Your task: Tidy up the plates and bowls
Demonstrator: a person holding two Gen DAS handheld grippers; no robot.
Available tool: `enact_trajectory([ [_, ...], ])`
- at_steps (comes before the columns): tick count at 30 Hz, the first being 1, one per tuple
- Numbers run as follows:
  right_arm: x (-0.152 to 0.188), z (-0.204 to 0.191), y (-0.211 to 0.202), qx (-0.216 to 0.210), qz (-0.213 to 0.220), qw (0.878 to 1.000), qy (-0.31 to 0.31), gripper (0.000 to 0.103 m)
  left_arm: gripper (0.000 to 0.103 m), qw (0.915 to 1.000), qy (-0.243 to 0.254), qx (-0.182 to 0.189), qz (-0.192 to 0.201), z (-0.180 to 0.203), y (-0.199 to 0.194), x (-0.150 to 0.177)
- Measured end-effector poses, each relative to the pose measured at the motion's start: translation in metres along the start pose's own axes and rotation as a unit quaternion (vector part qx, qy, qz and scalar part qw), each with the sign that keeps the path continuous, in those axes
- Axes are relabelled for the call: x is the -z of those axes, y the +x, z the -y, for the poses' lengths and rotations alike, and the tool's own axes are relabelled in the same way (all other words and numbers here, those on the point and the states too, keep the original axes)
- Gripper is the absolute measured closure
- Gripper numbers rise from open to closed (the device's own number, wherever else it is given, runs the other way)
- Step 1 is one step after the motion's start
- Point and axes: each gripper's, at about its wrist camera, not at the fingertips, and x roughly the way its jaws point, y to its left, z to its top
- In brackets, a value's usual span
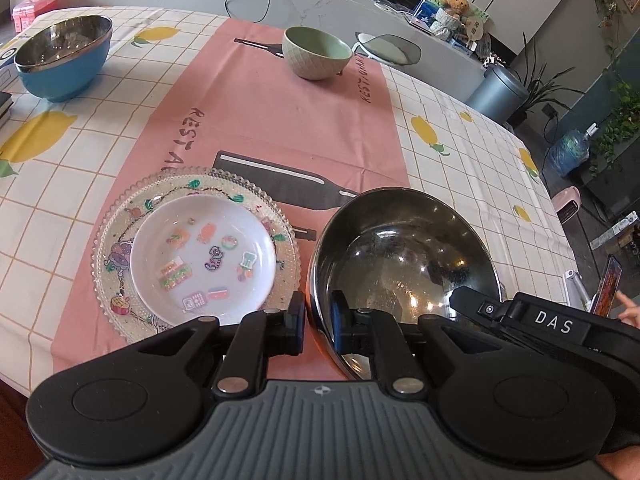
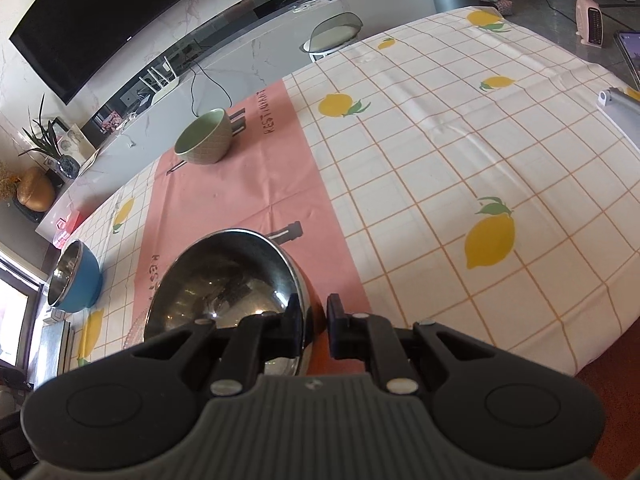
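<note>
The worktop (image 1: 460, 152), under a lemon-print cloth with a pink runner (image 1: 256, 120) down the middle, carries everything you have to sort. The steel bowl (image 1: 404, 256) is the largest piece near you, and both of your tools are on it: the left gripper (image 1: 319, 328) has its fingers clamped on the rim at the bowl's left edge, one pad outside the wall and one inside, and the right gripper (image 2: 314, 330) is clamped the same way on the bowl's right edge, so the bowl hangs between your two hands, and whether it is clear of the cloth is hard to tell. Just to its left, close to but not quite touching its rim, lies the clear beaded plate (image 1: 120, 216) with the small white dish (image 1: 240, 216) stacked in its centre. That gap is what the next move turns on: if the bowl is meant for the stack, it lies to the left of the fingers, on your left hand's side, so the left hand leads and the right follows. Both grippers point steeply down and forward over the near edge, wrists roughly level with each other. Farther off, the blue bowl (image 1: 60, 72) with a steel lining sits at the far left of the cloth, and the smaller green bowl (image 1: 316, 54) stands upright at the far end of the runner, well apart from everything else.
</note>
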Motion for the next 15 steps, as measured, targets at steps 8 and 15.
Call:
enact_trajectory([
  [8, 0.002, 0.003, 0.005, 0.016, 0.005, 1.0, -0.005, 0.094, 0.088, 1.0, 0.004, 0.005, -0.007, 0.003, 0.008, 0.002],
  [15, 0.003, 0.008, 0.016, 0.017, -0.003, 1.0, 0.003, 0.094, 0.087, 0.9999, 0.003, 0.006, -0.009, 0.002, 0.014, 0.002],
])
